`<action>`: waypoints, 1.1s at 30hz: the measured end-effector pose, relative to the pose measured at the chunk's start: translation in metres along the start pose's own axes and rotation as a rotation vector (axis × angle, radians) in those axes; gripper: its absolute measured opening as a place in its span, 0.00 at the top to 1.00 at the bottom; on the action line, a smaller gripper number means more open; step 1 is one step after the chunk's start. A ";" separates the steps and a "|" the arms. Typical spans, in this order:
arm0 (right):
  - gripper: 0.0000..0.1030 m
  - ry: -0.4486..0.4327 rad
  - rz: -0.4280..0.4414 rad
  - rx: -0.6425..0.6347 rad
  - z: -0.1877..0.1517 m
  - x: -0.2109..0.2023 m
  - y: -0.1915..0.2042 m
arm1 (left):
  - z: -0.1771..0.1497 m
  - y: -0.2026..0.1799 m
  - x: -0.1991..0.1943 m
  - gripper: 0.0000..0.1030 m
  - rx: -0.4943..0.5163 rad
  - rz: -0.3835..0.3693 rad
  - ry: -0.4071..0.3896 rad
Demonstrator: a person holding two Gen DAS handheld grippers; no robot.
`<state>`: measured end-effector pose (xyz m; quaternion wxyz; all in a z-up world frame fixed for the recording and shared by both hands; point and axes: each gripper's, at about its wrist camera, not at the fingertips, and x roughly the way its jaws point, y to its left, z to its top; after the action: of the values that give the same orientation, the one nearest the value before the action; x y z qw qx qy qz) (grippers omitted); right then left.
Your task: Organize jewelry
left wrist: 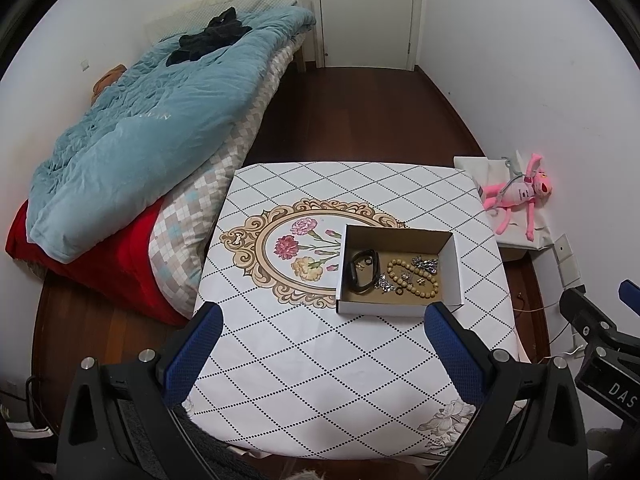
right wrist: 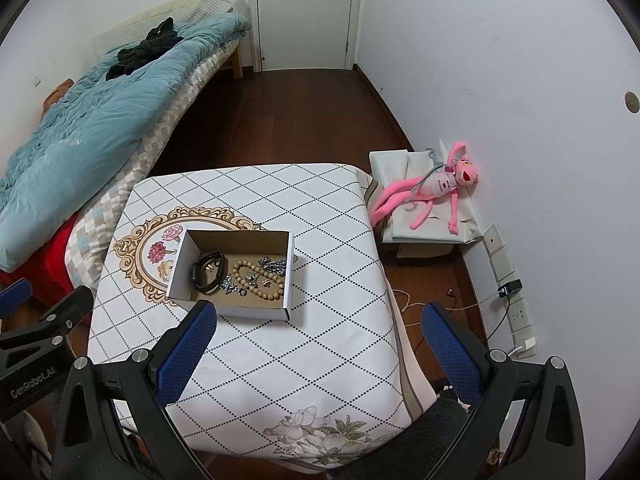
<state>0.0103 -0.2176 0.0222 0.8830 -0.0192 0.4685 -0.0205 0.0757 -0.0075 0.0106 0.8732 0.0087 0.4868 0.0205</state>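
A white cardboard box (left wrist: pixel 454 270) with a brown floor sits on the patterned table (left wrist: pixel 320 360). It also shows in the right wrist view (right wrist: pixel 289 276). Inside lie a black wristband (left wrist: pixel 360 274), a wooden bead bracelet (left wrist: pixel 416 280) and silver pieces (left wrist: pixel 426 264). The same wristband (right wrist: pixel 206 274), beads (right wrist: pixel 256 280) and silver chain (right wrist: pixel 274 264) show in the right wrist view. My left gripper (left wrist: pixel 322 324) is open and empty, above the table in front of the box. My right gripper (right wrist: pixel 318 320) is open and empty, right of the box.
A bed with a blue quilt (left wrist: pixel 140 120) stands left of the table. A pink plush toy (right wrist: pixel 432 192) lies on a white cloth by the right wall. Wall sockets and cables (right wrist: pixel 508 292) are low on the right. A closed door (right wrist: pixel 304 12) is at the back.
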 end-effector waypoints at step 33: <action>0.00 0.003 0.006 -0.004 -0.001 0.000 0.002 | 0.001 -0.004 -0.004 0.00 0.008 -0.007 -0.004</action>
<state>0.0095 -0.2161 0.0217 0.8824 -0.0193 0.4697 -0.0170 0.0749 -0.0115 0.0143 0.8742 0.0107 0.4852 0.0156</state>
